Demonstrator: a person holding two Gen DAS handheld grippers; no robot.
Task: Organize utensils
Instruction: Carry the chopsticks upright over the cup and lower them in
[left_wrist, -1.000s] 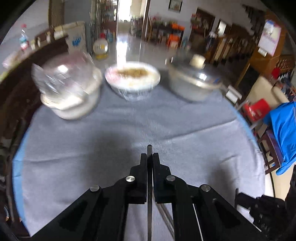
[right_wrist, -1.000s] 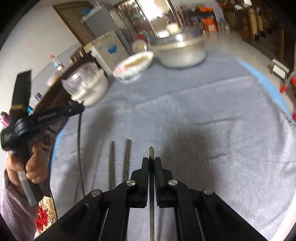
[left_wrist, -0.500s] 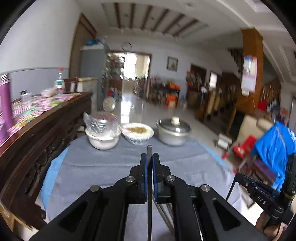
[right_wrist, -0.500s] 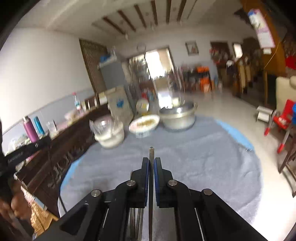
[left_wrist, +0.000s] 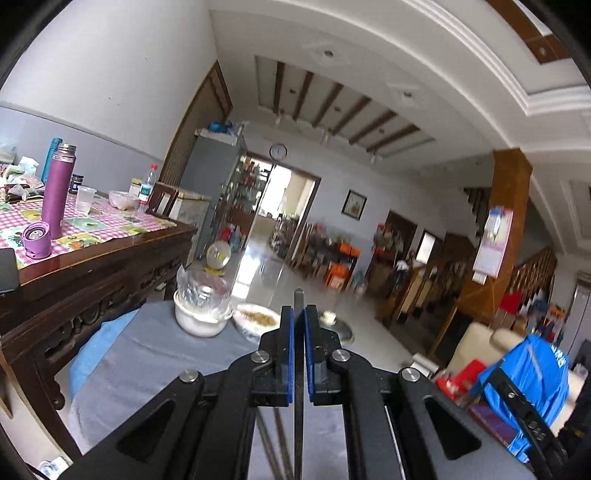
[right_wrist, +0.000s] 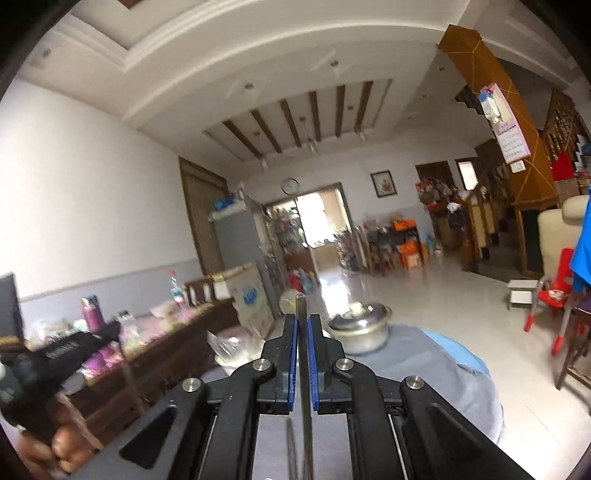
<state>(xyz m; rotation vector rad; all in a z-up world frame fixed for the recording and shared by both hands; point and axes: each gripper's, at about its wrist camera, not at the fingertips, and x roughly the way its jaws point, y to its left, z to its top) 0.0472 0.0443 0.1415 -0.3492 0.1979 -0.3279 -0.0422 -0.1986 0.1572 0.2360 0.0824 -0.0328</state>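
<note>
Left tool (left_wrist: 299, 314) pinching chopstick (left_wrist: 299, 369) — pointing forward, level

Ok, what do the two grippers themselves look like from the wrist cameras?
Both look alike. The left gripper and right gripper have matte black angular linkage arms with triangular cut-outs, round silver pivot bolts, and blue pads lining their black fingers. In the right wrist view, the left unit's black body with a ribbed panel shows. No sleeves or cables are clear.
</note>
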